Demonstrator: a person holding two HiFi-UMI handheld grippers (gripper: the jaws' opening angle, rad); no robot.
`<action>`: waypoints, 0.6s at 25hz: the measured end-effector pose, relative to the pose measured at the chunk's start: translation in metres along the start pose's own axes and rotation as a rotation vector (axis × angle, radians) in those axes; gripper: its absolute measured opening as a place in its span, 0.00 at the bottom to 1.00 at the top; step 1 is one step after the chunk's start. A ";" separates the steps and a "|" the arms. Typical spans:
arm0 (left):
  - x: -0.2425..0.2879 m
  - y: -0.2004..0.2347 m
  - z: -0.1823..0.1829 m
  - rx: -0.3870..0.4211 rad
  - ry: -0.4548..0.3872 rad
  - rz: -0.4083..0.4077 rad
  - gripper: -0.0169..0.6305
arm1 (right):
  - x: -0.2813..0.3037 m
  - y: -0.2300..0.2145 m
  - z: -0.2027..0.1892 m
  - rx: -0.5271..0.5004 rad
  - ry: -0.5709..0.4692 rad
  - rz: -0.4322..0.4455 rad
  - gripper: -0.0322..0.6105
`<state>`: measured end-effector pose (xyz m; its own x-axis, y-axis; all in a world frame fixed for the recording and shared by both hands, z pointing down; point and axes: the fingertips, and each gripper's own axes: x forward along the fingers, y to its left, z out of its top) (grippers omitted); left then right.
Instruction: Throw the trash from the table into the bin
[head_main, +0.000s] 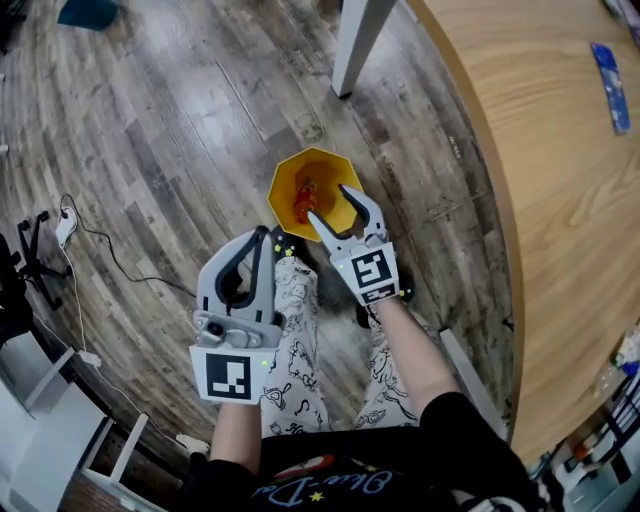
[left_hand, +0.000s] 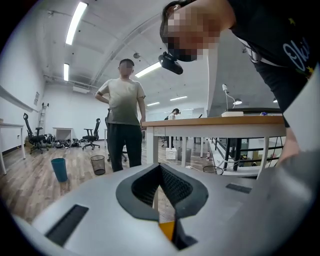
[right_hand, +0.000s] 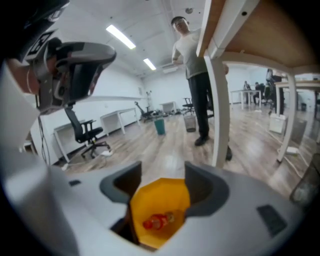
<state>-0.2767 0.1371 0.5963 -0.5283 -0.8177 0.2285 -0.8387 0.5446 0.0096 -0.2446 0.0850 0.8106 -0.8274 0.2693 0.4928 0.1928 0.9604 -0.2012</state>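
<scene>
right hand-held gripper (head_main: 330, 203) over bin (head_main: 284, 186)

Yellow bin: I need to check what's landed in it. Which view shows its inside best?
Head view: it looks straight down into the bin, with red trash on the bottom. The right gripper view shows both too, but slanted, partly cut by the fingers. The left gripper view catches only a yellow sliver.

trash (head_main: 304, 203) in bin (head_main: 283, 190), bin on floor (head_main: 150, 150), left of table (head_main: 560, 200)
</scene>
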 end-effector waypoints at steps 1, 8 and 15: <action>-0.001 -0.001 0.002 -0.003 0.004 0.001 0.04 | -0.005 0.001 0.007 0.007 -0.014 0.003 0.48; -0.003 -0.006 0.034 -0.034 -0.007 0.016 0.04 | -0.040 0.008 0.056 0.017 -0.089 -0.024 0.19; -0.005 -0.018 0.071 0.042 0.008 -0.011 0.04 | -0.094 0.024 0.134 0.000 -0.238 0.002 0.06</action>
<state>-0.2686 0.1184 0.5258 -0.5184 -0.8219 0.2359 -0.8491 0.5274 -0.0284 -0.2328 0.0732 0.6461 -0.9280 0.2465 0.2794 0.1942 0.9600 -0.2018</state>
